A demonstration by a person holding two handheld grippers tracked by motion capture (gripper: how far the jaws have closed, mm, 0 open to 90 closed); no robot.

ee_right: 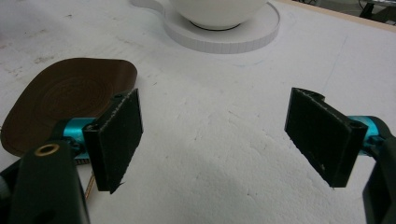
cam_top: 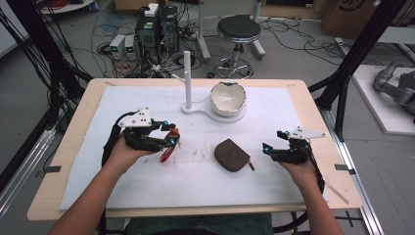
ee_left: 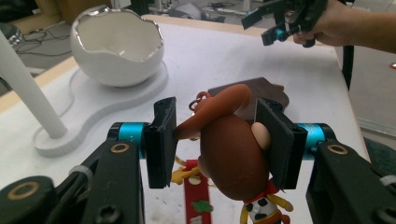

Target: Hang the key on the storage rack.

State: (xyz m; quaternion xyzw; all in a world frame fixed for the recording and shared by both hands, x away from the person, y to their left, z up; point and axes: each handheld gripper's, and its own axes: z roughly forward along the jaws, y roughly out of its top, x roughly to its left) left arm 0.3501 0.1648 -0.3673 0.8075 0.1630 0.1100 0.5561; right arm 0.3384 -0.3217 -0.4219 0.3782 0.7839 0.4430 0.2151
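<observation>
Here the left gripper (ee_left: pixel 215 140) is closed on a toy (ee_left: pixel 231 154), a brown cowboy-doll keyring with a red strap (ee_left: pixel 196 191) hanging under it. Its jaws pinch the doll's hat and head from both sides, and the body dangles below them, clear of the white mat (cam_top: pixel 274 181). From above, this gripper (cam_top: pixel 169 137) sits left of centre, with the red strap trailing toward the mat.

The right gripper (ee_right: pixel 215 135) is wide open and holds nothing; only bare mat shows between its jaws. It hovers at the right (cam_top: pixel 271 147), with the brown pouch (cam_top: pixel 232 155) just to its left, lying flat near the middle of the mat.

Farther off stand the white post (cam_top: pixel 187 81) with a side peg and the egg-shaped bowl (cam_top: pixel 227 98), sharing one white base (cam_top: pixel 195 108).

The grip looks risky. The hat and head are rounded and smooth, so the doll could swivel or slip out if the hand tilts or moves quickly. The dangling strap could also snag on the peg or the bowl's jagged rim. If the ring must go on the peg, it sits hidden behind the hat, which would make aiming hard.
</observation>
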